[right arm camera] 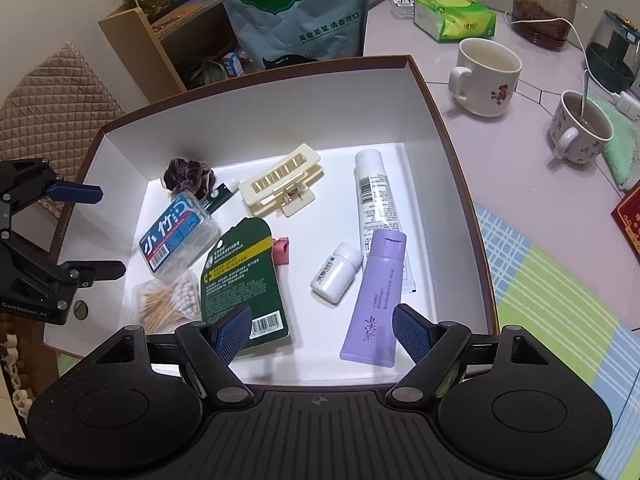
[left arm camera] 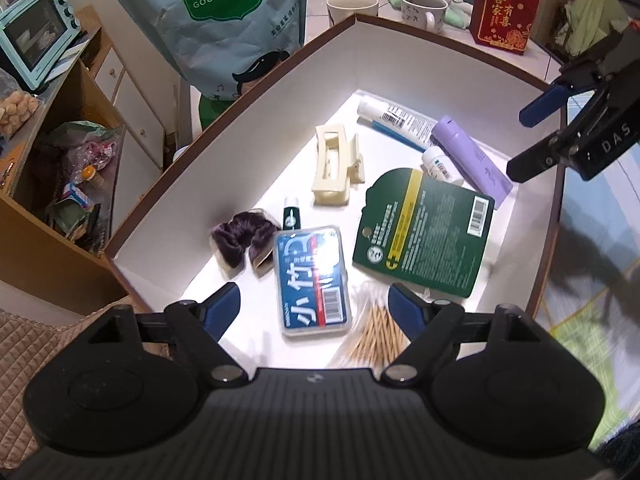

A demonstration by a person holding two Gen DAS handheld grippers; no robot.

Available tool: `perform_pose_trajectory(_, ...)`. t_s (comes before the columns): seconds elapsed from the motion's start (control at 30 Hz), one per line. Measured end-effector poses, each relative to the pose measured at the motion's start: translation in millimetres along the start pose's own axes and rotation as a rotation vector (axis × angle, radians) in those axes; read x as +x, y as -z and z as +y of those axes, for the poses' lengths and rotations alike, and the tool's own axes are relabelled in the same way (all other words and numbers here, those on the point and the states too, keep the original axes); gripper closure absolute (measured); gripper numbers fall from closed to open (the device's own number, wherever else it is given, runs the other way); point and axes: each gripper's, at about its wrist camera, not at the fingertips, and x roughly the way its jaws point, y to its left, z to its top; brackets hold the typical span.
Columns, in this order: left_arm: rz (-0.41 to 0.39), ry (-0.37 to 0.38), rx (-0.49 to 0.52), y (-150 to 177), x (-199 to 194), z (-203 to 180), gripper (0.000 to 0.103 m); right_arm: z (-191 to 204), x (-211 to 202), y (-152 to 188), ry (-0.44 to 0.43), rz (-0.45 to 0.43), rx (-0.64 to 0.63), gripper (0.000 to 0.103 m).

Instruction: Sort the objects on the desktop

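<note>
A white box with a brown rim holds the sorted items. Inside lie a blue floss-pick case, a green card pack, a cream hair claw, a purple scrunchie, a lilac tube, a white tube, a small white bottle and a bag of cotton swabs. My left gripper hovers open over the floss-pick case. My right gripper hangs open above the lilac tube, holding nothing.
A tall snack bag stands behind the box. Two mugs, a tissue pack, jars and a red gift box crowd the table beyond it. A checked cloth lies to the right.
</note>
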Motion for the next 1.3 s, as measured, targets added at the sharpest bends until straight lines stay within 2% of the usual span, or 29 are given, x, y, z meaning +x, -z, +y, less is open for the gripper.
perform_pose_trajectory(0.13,0.008,-0.008,-0.020,1.3,-7.6,0.4,0.021,4.1,-5.5,1.1,0.011,-0.015,-0.006,0.023)
perform_pose_trajectory(0.5,-0.023,-0.061,-0.023,0.5,-32.2,-8.8,0.021,13.7,-20.0,6.1,0.025,-0.049,-0.011,0.023)
perform_pose_trajectory(1.3,-0.087,-0.098,-0.011,17.2,-70.0,-36.7,0.021,38.1,-55.0,37.4,0.020,-0.104,-0.039,0.023)
